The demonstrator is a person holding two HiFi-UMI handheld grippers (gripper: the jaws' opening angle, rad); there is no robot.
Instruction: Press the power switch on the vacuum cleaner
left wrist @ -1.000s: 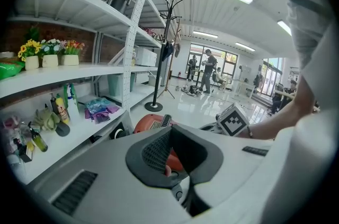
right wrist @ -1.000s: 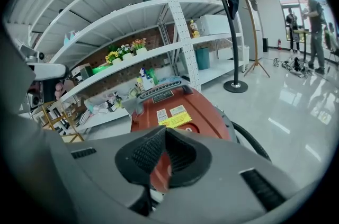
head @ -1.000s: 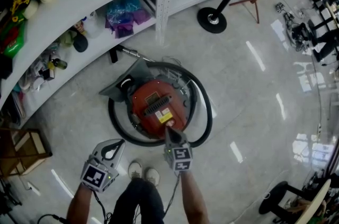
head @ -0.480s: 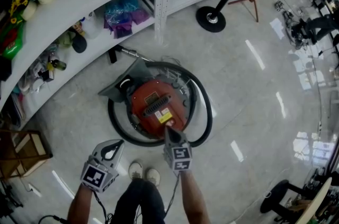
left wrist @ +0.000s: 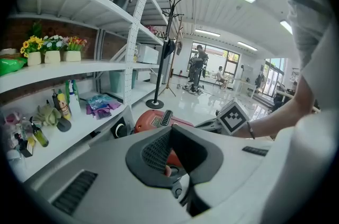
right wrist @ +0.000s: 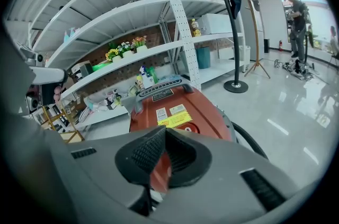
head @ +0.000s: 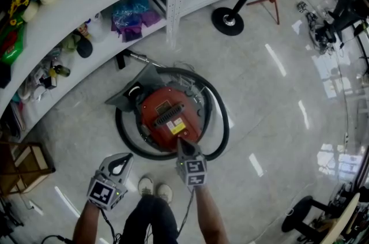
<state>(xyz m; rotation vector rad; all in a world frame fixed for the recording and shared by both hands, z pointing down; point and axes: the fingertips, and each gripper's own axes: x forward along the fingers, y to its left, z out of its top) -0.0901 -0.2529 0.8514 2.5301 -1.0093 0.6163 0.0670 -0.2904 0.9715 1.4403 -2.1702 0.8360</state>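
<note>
mostly red, round vacuum cleaner (head: 167,117)

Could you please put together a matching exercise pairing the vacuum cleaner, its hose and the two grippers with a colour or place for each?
Things:
1. vacuum cleaner
2. hose
3. left gripper
4. right gripper

Descriptions:
A. tip over the vacuum's near edge
B. black, ringed around the vacuum
C. beside the person's shoes, off the vacuum
D. red body with a yellow label

Pairs: 1-D, 2-B, 3-C, 4-A
</note>
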